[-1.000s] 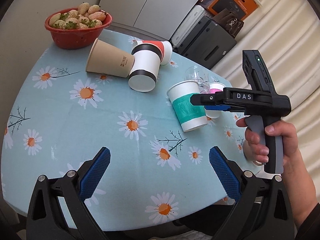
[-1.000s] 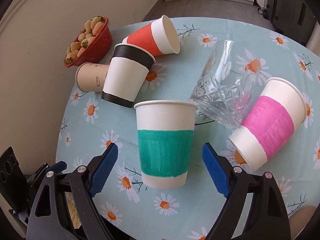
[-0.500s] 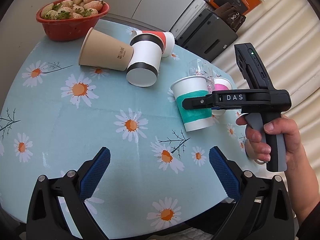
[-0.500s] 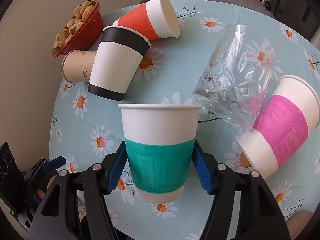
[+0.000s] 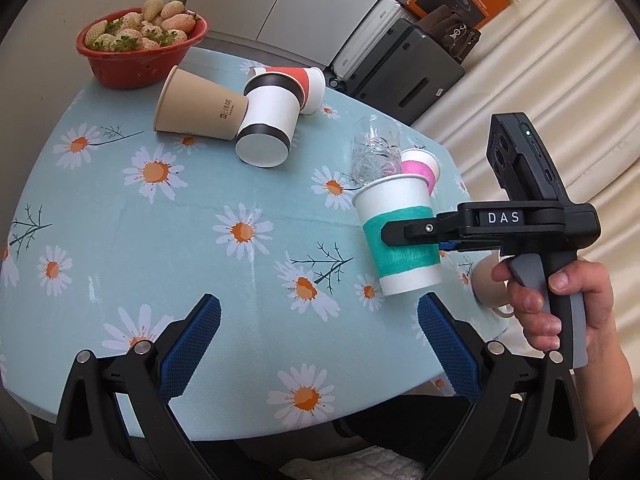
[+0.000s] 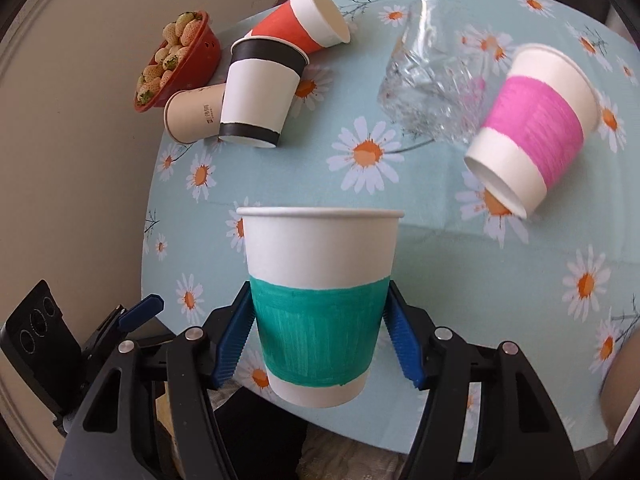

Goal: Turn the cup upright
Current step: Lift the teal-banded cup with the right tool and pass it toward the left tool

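Note:
My right gripper [image 6: 318,338] is shut on a white paper cup with a teal band [image 6: 320,300], holding it upright and lifted above the table; it also shows in the left wrist view [image 5: 396,236] with the right gripper [image 5: 404,236] clamped on its band. My left gripper [image 5: 318,344] is open and empty, low over the table's near edge. A pink-banded cup [image 6: 532,128], a glass tumbler [image 6: 432,84], a black-banded cup [image 6: 256,92], an orange cup [image 6: 300,26] and a brown cup [image 6: 192,114] lie on their sides.
A red bowl of pale strawberries [image 5: 140,48] stands at the far left of the round table with daisy cloth [image 5: 120,220]. Suitcases and boxes [image 5: 408,64] stand beyond the table. The table edge is close below both grippers.
My right gripper closed on the teal-banded cup and lifted it off the table toward the near edge. My left gripper stayed open and shifted slightly.

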Available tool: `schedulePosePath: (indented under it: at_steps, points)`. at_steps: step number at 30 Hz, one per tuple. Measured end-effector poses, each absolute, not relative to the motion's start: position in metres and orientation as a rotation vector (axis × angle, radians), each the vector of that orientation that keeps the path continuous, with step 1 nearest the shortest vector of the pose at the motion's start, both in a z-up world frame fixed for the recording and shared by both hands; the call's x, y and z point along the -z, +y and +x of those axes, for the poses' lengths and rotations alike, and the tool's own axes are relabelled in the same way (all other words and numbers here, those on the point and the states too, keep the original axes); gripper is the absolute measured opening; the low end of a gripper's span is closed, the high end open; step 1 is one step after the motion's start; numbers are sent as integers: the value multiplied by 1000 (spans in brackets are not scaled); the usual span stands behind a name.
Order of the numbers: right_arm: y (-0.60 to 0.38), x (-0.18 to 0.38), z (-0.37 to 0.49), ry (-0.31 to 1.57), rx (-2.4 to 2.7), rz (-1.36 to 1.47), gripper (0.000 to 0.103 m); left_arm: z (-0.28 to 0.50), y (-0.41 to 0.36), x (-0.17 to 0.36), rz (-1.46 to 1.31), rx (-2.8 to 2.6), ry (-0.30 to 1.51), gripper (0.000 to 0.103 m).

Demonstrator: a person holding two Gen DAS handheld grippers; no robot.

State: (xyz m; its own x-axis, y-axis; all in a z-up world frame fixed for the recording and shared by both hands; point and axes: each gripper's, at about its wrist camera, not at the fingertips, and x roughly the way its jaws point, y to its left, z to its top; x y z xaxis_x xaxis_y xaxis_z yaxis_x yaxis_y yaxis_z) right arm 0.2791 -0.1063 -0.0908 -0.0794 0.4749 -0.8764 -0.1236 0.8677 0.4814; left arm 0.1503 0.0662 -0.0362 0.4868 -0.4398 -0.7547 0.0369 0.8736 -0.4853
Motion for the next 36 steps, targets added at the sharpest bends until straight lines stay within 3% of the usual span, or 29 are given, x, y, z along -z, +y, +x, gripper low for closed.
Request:
schedulePosePath:
  at_steps: [20, 23, 36]
  points:
    - [-131, 120, 216, 1660, -449, 385, 66, 128, 38, 45, -366, 318, 1110, 96]
    - [-133, 118, 216, 1657, -456, 404, 70, 129, 36, 45, -364, 317, 1115, 96]
    - [-152, 86, 213, 1599, -466, 422, 71, 131, 22, 36, -342, 317, 1119, 96]
